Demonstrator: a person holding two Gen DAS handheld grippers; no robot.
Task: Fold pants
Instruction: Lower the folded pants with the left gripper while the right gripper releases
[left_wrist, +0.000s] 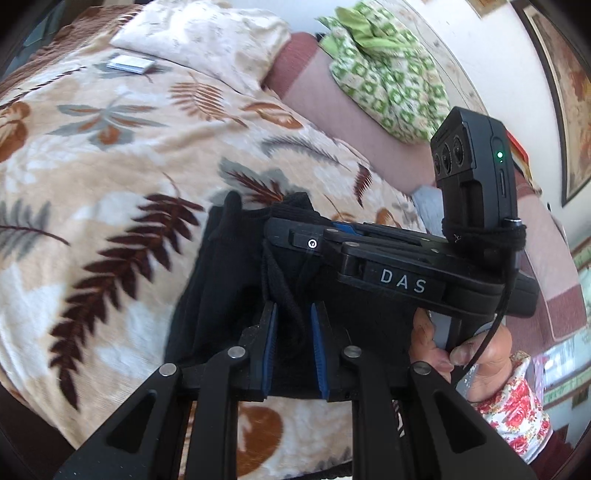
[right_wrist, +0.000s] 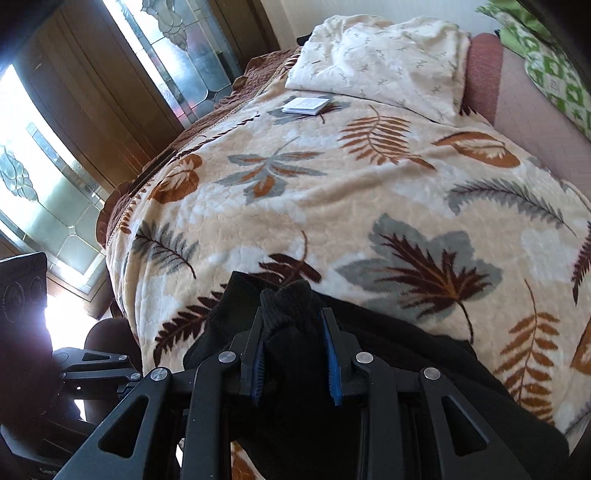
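nearest the right wrist camera, the right gripper (right_wrist: 293, 347) has its jaws pinching a bunched ridge of the black pants (right_wrist: 424, 354), with knit fabric filling the gap between the blue pads. in the left wrist view the left gripper (left_wrist: 291, 343) has its jaws part spread around a hanging fold and what looks like a drawstring; cloth sits between them, but i cannot tell whether they actually grip it. the right gripper's body, marked "das", crosses just beyond, held by the person's right hand (left_wrist: 461, 354).

the pants lie in a dark heap at the near edge of the bed, on the leaf-print blanket (right_wrist: 295, 206), with part of them trailing off to the right.

further off sit a small white booklet (right_wrist: 304, 105), a cream pillow (right_wrist: 380, 62), and a green patterned cloth (left_wrist: 384, 70) by the wall.

risks, as i judge them: the right grip holds a thick wad, not a clean edge, so several layers may lift together and the fold come out crooked. if the left jaws catch only the drawstring, the cloth could slip free. the two tools are close enough to knock together. the plush blanket may drag the fabric.
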